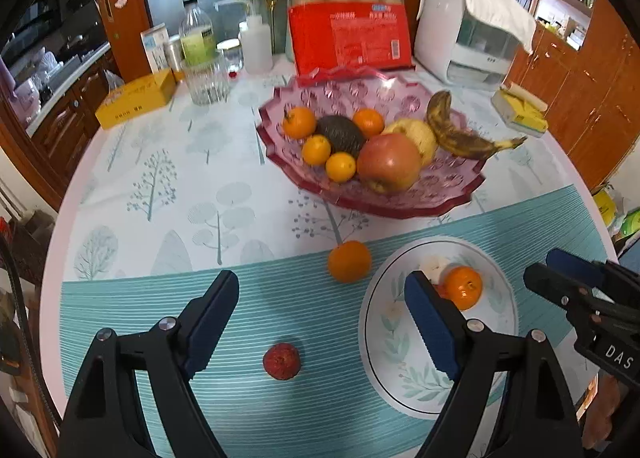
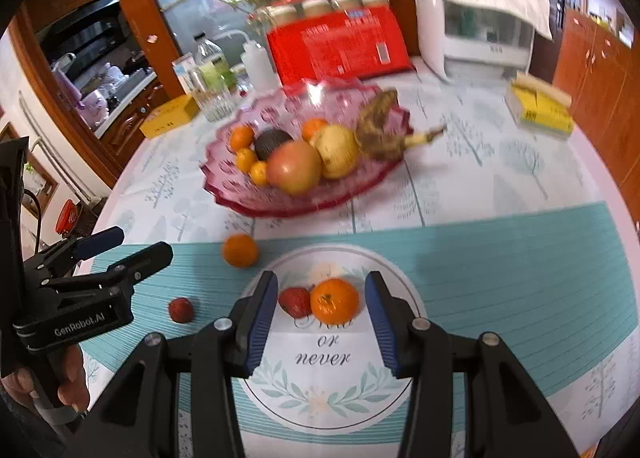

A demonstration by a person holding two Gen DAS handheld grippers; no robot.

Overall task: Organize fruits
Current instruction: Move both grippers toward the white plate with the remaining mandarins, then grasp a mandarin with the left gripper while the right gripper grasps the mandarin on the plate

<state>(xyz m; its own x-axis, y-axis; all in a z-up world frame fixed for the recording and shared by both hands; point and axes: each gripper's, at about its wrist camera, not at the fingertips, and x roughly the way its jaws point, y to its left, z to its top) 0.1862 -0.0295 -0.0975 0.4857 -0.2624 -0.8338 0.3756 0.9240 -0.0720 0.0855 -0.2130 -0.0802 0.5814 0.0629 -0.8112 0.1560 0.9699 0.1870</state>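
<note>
A pink glass fruit bowl [image 1: 460, 186] [image 2: 224, 194] holds small oranges, an avocado, an apple, a pear and a browned banana. In front of it a loose orange [image 1: 349, 261] [image 2: 240, 250] and a small red fruit [image 1: 281, 361] [image 2: 181, 310] lie on the teal-striped cloth. A white plate [image 1: 384, 338] [image 2: 320, 398] carries a mandarin [image 1: 463, 287] [image 2: 334, 300] and a strawberry [image 2: 295, 302]. My left gripper [image 1: 322, 282] [image 2: 142, 242] hovers open above the red fruit and the orange. My right gripper [image 2: 321, 278] [image 1: 542, 264] hangs open over the plate, with the mandarin and strawberry framed between its fingers and untouched.
At the back of the round table stand a yellow box [image 1: 136, 98], a ribbed glass [image 1: 206, 82], bottles, a red package [image 1: 352, 38] and a white appliance [image 1: 468, 38] draped with a cloth. A yellow pack [image 1: 520, 112] lies at the right edge. Wooden cabinets surround the table.
</note>
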